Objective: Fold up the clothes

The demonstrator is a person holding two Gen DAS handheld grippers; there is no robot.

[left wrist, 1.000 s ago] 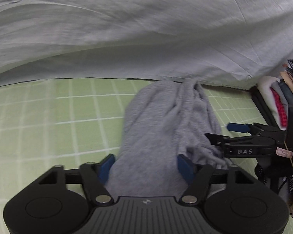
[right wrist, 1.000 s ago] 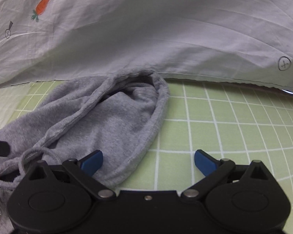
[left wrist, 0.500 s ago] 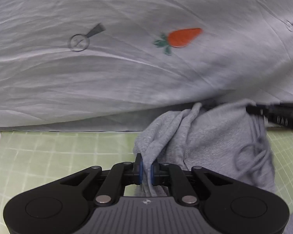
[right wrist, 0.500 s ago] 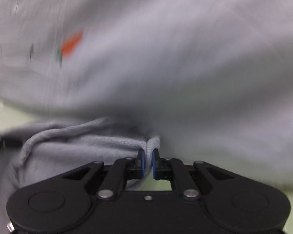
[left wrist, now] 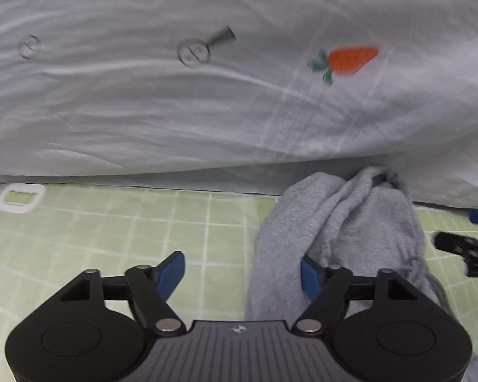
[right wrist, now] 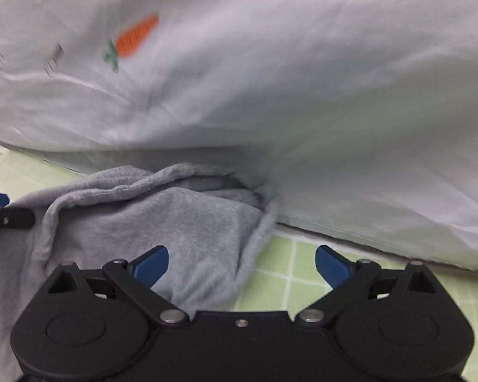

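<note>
left hand-held gripper: black plastic body, two round discs at the sides, ribbed grey centre panel with a small logo, silver pivot screws, angled black linkage arms, blue finger pads. right hand-held gripper: same black build, smooth centre with one small screw, silver pivots, triangular cut-outs in the arms, blue pads.
</note>
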